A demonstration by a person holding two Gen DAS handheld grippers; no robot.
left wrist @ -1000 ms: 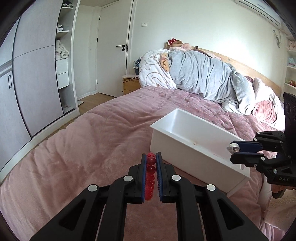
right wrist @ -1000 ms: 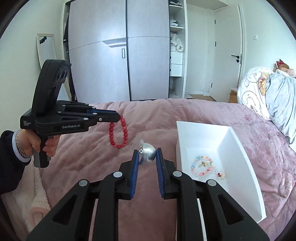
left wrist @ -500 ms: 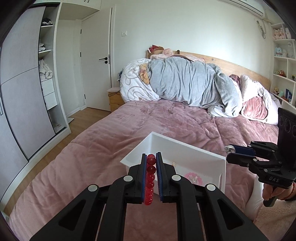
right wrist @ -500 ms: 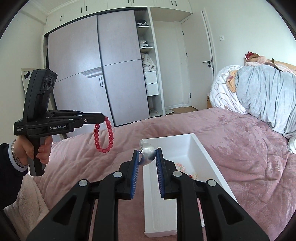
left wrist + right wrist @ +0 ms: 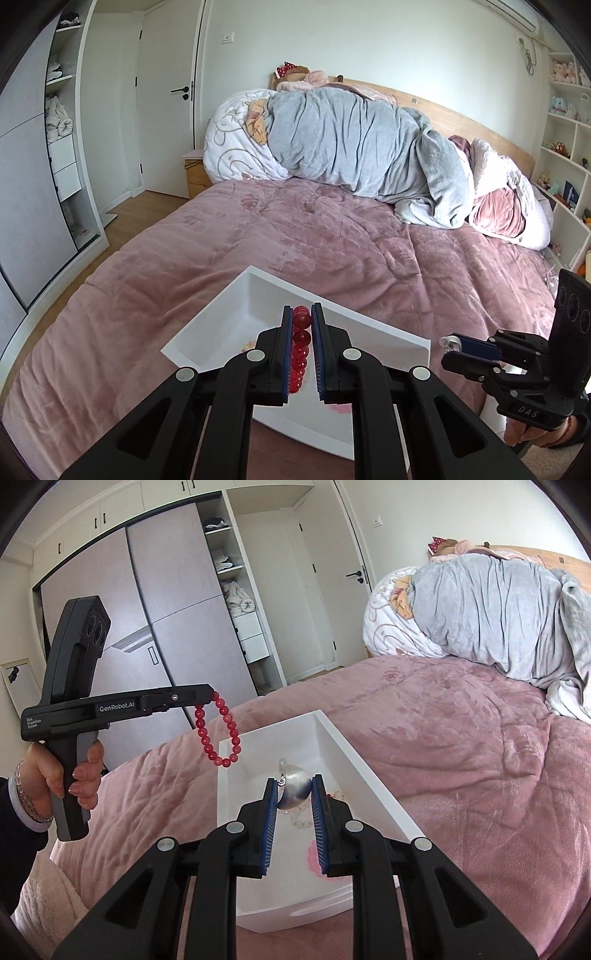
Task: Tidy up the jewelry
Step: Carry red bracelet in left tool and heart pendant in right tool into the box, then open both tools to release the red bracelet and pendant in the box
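Red bead bracelet (image 5: 300, 345) pinched in left tongs (image 5: 300, 317), right tongs (image 5: 294, 788) gripping shiny metal dome (image 5: 294, 786), white rectangular tray (image 5: 364, 775)

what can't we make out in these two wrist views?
- Tray contents: in both views the jaws cover much of the white tray floor; only bits of pale beads show.
- Red bracelet: left view shows a short run between the jaws; the whole loop shows only in the right view.
- Silver piece: what it is stays unclear.
- Right gripper: left view shows it side-on, small.
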